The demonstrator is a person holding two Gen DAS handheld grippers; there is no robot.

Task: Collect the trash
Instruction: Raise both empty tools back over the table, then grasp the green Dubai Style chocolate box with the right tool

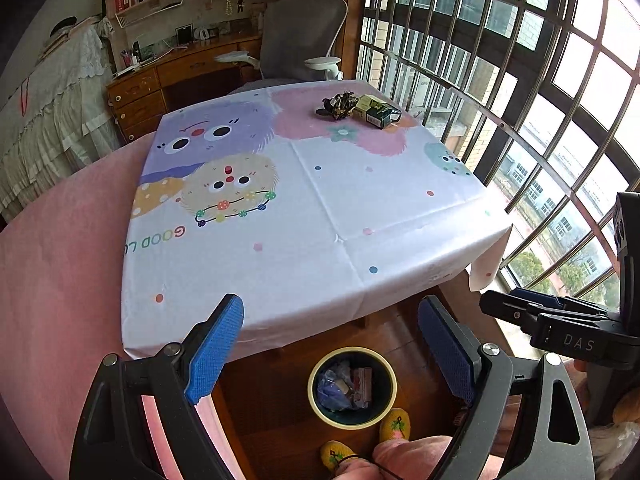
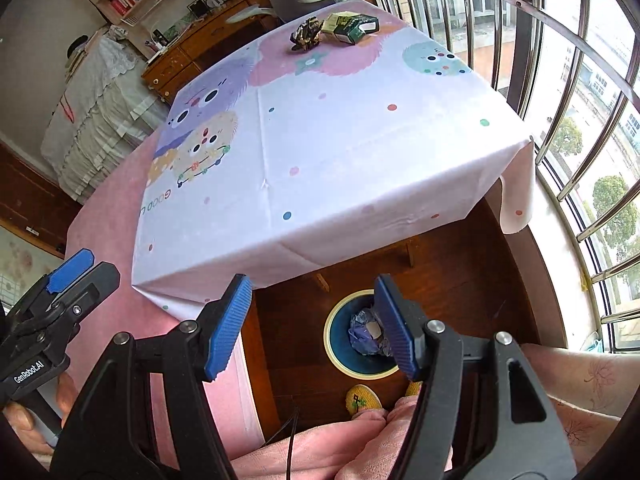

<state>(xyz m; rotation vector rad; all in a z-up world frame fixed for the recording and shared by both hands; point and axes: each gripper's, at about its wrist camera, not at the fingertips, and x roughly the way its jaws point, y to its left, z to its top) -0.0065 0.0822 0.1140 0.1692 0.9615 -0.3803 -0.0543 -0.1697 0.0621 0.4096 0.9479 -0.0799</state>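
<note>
At the far end of the table lie a crumpled dark and gold wrapper and, touching it, a green carton. On the floor below the table's near edge stands a round bin holding blue crumpled plastic and a red and white packet. My left gripper hangs open above the bin, with nothing between its blue pads. Beside it my right gripper is also open and holds nothing. Both are far from the wrapper and carton.
A cartoon-print cloth covers the table and hangs over its corners. Window bars run along the right, with an office chair and wooden desk behind. A person's yellow slippers and pink trouser legs are next to the bin.
</note>
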